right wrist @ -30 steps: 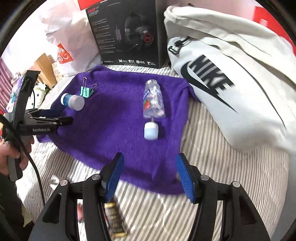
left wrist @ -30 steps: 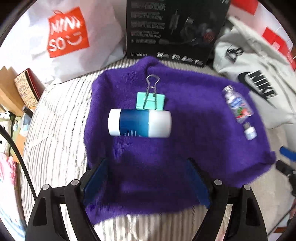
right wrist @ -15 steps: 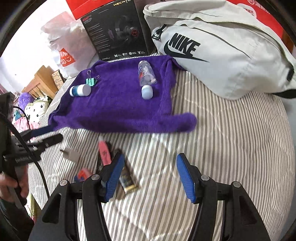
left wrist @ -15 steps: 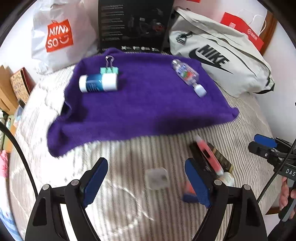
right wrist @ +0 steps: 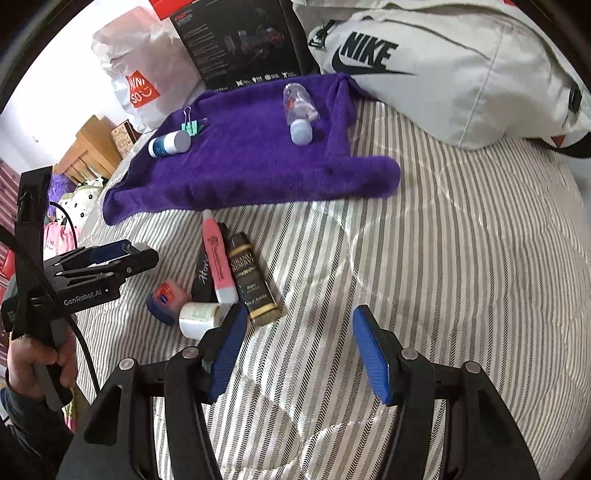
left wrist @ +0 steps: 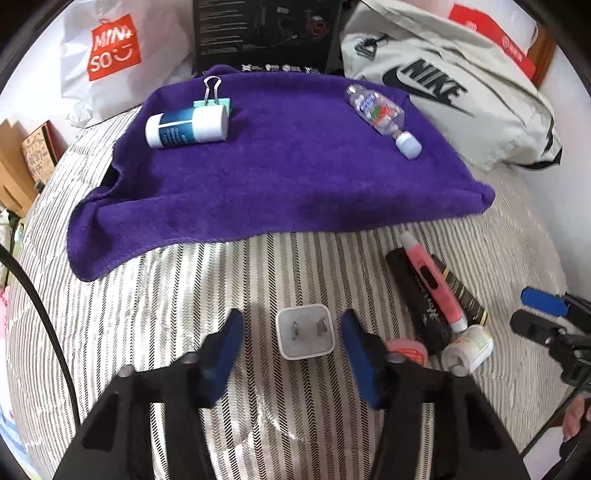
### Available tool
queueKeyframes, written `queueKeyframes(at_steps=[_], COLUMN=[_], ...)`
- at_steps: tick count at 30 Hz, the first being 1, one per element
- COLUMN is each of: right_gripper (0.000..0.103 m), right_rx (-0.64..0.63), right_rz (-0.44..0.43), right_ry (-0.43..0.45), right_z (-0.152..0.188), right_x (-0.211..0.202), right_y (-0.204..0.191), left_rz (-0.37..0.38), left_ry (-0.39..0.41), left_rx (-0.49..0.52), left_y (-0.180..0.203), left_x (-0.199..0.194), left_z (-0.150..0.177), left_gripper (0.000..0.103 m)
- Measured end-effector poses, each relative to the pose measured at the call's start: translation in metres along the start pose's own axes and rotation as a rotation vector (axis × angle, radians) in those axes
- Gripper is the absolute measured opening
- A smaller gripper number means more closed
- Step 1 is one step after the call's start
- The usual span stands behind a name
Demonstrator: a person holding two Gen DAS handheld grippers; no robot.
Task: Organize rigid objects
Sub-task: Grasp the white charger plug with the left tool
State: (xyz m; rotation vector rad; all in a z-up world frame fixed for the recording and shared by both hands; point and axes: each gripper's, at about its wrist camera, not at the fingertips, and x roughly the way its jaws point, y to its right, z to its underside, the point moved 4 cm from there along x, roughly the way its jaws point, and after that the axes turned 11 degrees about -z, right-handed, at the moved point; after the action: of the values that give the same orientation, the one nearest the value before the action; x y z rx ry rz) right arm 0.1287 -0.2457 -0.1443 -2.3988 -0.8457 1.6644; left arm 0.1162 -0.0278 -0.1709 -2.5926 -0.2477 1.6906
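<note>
A purple towel (left wrist: 280, 177) lies on the striped bed with a blue-and-white tube (left wrist: 186, 126), a green binder clip (left wrist: 212, 96) and a clear small bottle (left wrist: 380, 116) on it. A white plug adapter (left wrist: 306, 335) lies on the bed between the fingers of my open left gripper (left wrist: 291, 332), with gaps on both sides. To its right lie a pink pen (left wrist: 434, 282), a black tube (left wrist: 417, 301), a gold-labelled box (right wrist: 253, 284), a small white bottle (left wrist: 467, 349) and a pink-topped item (right wrist: 166, 301). My right gripper (right wrist: 299, 345) is open and empty over the bed.
A white Nike bag (left wrist: 443, 85) lies at the back right. A black headset box (left wrist: 262, 33) and a Miniso bag (left wrist: 110, 51) stand behind the towel. Wooden furniture (right wrist: 88, 151) is left of the bed.
Both grippers pulled back from the towel toward the near bed. My left gripper came down around the white plug adapter and narrowed its opening. The right gripper stays open.
</note>
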Motion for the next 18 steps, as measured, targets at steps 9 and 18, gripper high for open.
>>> queueKeyframes(at_steps=[9, 18], right_gripper=[0.059, 0.051], right_rx=[-0.094, -0.265], right_rz=[0.001, 0.036], right_ry=[-0.002, -0.098], right_z=[-0.011, -0.013], right_x=[0.016, 0.046], right_y=[-0.012, -0.023], left_rz=[0.001, 0.011], left_ry=[0.002, -0.011], left_rx=[0.018, 0.018], left_y=[-0.003, -0.008], left_x=[0.0, 0.001], left_z=[0.001, 0.003], left_gripper=[0.028, 0.029])
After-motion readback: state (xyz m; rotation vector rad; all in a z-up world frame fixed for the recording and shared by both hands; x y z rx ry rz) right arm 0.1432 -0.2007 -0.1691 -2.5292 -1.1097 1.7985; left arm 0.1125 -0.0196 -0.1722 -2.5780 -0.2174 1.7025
